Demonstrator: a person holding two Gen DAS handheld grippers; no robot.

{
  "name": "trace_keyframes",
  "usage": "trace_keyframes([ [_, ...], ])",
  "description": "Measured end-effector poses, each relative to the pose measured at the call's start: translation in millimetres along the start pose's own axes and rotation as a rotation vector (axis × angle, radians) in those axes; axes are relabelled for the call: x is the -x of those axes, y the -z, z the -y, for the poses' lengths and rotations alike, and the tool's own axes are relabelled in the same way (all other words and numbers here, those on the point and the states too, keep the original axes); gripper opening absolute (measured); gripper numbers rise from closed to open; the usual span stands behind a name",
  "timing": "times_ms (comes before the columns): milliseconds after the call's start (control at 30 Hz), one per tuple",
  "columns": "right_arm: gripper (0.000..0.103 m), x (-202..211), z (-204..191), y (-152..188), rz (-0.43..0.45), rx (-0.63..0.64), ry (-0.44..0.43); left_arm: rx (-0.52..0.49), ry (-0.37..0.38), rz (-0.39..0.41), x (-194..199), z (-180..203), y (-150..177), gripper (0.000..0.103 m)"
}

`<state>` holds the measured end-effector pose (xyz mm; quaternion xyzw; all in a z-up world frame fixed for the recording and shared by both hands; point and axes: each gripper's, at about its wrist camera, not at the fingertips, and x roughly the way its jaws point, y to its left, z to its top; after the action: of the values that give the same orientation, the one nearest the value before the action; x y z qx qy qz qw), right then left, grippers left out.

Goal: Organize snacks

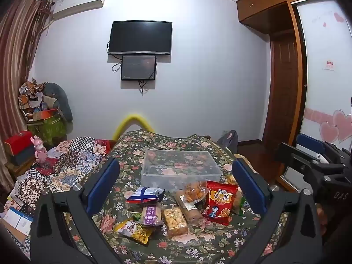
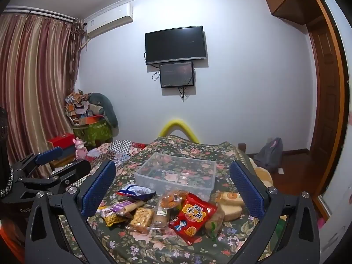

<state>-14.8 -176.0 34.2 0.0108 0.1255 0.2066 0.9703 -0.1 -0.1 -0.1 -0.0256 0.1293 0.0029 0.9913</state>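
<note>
A clear plastic box [image 1: 151, 172] [image 2: 143, 176] stands empty on the flowered cloth [image 1: 198, 242] [image 2: 167, 248]. In front of it lies a heap of several snack packs: a red packet [image 1: 221, 202] [image 2: 193, 216], a blue and white bag [image 1: 145, 194] [image 2: 136, 191], a purple bar [image 1: 150, 214] [image 2: 123, 206], a clear pack of golden puffs [image 1: 175, 221] [image 2: 142, 217] and a yellow bag [image 1: 134, 231] [image 2: 112, 219]. My left gripper [image 1: 176, 187] hangs open above the heap, touching nothing. My right gripper [image 2: 172, 189] is open too, over the same heap; it shows at the right edge of the left wrist view [image 1: 312, 156].
A patchwork quilt [image 1: 66, 165] [image 2: 118, 149] lies left of the cloth. A pink toy figure [image 1: 40, 150] [image 2: 79, 148] and red box [image 1: 17, 143] stand at the left. Round cakes [image 2: 231, 202] lie right of the red packet. A wardrobe [image 1: 283, 88] lines the right wall.
</note>
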Motion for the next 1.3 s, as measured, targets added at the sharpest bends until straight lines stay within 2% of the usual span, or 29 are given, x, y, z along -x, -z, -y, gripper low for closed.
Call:
trace_keyframes([
  [1300, 0.103, -2.6, 3.3, 2.8, -0.007, -0.042, -0.011, -0.020, 0.004, -0.001, -1.2, 2.5, 4.9, 0.103],
])
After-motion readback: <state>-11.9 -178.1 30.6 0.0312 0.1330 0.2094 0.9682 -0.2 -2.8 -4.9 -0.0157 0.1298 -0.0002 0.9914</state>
